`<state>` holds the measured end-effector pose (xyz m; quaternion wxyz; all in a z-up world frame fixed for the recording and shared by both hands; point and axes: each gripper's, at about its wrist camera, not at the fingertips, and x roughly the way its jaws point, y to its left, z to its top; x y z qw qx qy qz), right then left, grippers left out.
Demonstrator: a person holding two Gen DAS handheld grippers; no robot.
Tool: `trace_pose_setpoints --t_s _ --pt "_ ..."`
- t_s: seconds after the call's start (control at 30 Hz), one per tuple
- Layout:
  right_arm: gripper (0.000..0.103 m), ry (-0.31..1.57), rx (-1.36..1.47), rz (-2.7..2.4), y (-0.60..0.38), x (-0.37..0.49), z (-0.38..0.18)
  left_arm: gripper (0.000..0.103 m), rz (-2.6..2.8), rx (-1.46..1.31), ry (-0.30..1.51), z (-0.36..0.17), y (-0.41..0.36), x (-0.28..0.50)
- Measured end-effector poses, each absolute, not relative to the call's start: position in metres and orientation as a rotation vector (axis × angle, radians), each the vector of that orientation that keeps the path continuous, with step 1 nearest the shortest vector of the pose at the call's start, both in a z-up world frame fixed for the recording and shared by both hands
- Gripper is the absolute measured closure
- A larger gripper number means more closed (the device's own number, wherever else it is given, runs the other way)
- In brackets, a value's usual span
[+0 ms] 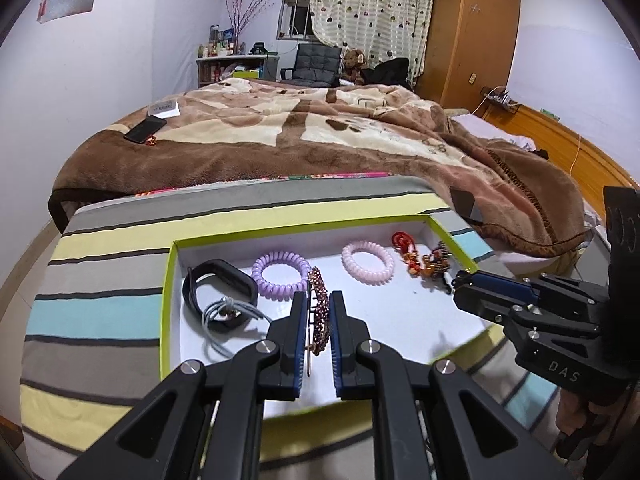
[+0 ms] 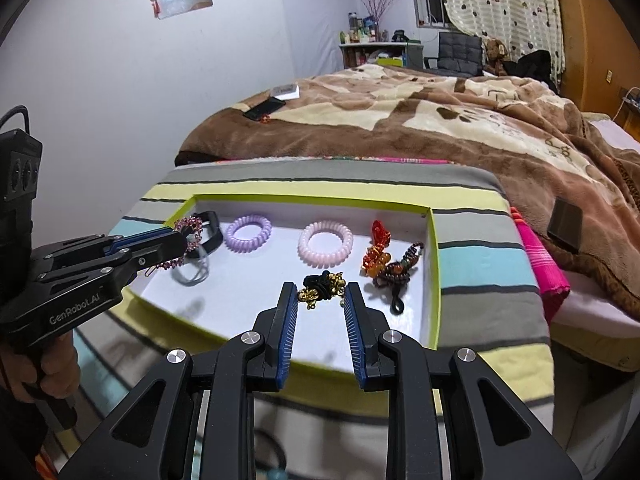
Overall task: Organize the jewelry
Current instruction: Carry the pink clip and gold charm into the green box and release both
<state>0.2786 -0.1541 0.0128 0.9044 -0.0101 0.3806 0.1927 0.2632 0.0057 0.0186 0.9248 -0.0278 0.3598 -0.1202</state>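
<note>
A white tray with a green rim (image 2: 434, 280) sat on a striped cushion (image 2: 480, 256). In it were seen a lilac coil tie (image 2: 248, 233), a pink coil tie (image 2: 325, 243), a black band (image 1: 218, 286) and red-orange beads (image 2: 378, 246). A beaded hair clip (image 1: 319, 312) was pinched in the left gripper (image 1: 318, 304) jaws; a black-gold ornament (image 2: 322, 286) was held between the right gripper (image 2: 322, 296) jaws. A blanketed bed (image 1: 320, 128) lay behind.

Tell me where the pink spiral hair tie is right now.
The pink spiral hair tie lies in the green-edged tray, between the purple spiral hair tie and the red and amber beads.
</note>
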Motion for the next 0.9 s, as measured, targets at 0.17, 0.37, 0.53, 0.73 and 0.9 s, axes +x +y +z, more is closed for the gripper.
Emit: trace_pose_setpoints --t_s 0.17,0.37,0.53,0.73,0.9 --pt "0.078 0.82 -0.037 0.387 -0.149 0.298 -0.001 0.092 -0.247 -0.054 0.768 0.006 0.004 0.28" --pt "0.078 0.85 -0.037 0.375 -0.15 0.312 -0.014 0.092 -0.247 -0.041 0.807 -0.009 -0.001 0.294" --pt "0.078 0.864 -0.04 0.373 -0.149 0.316 -0.018 0.091 -0.248 -0.03 0.834 -0.017 -0.002 0.298" --pt "0.078 0.871 -0.047 0.379 -0.146 0.316 -0.019 0.091 -0.25 -0.023 0.837 -0.017 -0.004 0.301" --pt "0.07 0.849 -0.048 0.382 -0.147 0.31 -0.012 0.078 -0.253 -0.032 0.815 -0.011 -0.003 0.297"
